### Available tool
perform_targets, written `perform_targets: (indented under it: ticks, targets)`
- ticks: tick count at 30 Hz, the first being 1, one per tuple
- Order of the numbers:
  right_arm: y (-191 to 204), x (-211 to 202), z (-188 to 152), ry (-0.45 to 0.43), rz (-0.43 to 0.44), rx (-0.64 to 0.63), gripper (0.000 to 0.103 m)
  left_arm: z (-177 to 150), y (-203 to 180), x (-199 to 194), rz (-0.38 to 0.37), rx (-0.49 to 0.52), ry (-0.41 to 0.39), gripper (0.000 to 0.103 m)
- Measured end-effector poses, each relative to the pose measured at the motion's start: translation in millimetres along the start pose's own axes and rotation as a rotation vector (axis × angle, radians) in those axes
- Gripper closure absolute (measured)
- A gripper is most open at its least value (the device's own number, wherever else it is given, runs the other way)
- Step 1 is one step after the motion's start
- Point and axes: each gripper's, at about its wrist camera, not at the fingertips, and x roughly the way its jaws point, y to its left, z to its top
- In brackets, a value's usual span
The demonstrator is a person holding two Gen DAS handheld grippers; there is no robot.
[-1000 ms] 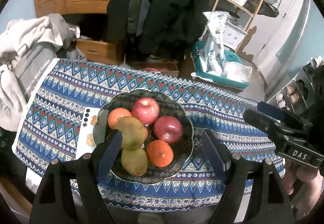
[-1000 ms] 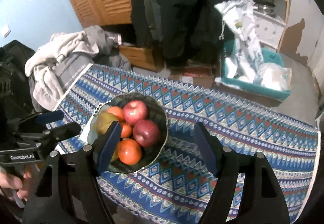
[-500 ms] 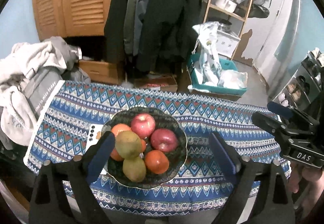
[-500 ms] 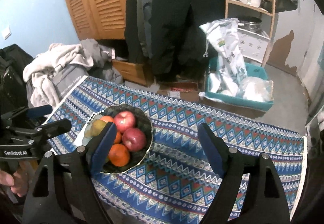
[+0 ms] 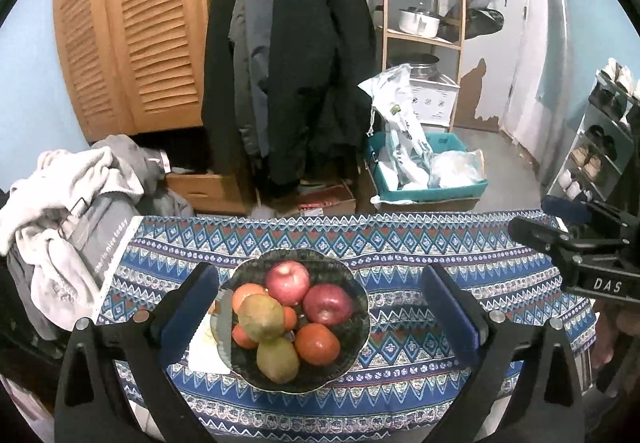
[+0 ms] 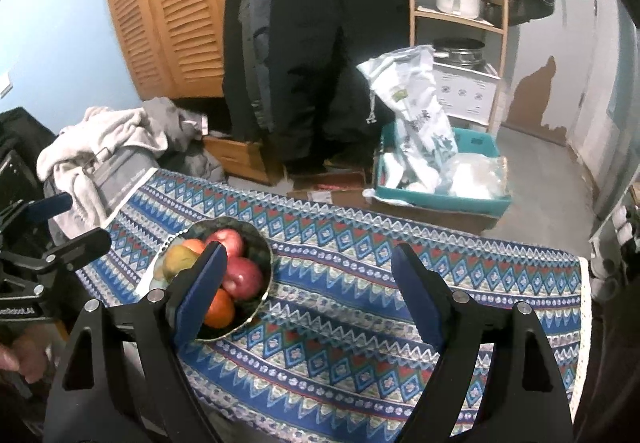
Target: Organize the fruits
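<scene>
Blue zigzag-patterned tablecloth [image 5: 420,259]; red apples [image 5: 288,277] in dark bowl [image 5: 360,317].

In the right wrist view the right tool's finger [image 6: 202,289] covers the near side of the bowl [image 6: 266,259] and part of the fruit, so the count there cannot be told. In the left wrist view a white card [image 5: 206,353] lies half under the bowl's [image 5: 358,327] left rim, its print too blurred to read, and the low oranges [image 5: 242,337] show only as slivers behind a pear [image 5: 261,317]. The worktop's [image 5: 404,395] near edge is cut off by both frames.
</scene>
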Motion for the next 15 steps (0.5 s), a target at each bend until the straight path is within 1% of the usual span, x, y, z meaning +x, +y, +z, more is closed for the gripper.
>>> perform_targets:
  ticks: [8, 15]
  targets:
    - [-16.0, -1.5, -1.2, -0.002, -0.022, 0.028, 0.020, 1.3, -5.2, -2.6, 0.011, 0.010, -0.009, 0.001]
    - [-17.6, -1.6, -1.7, 0.002, -0.023, 0.032, 0.020, 1.3, -6.5, -2.2, 0.010, 0.009, -0.005, 0.001]
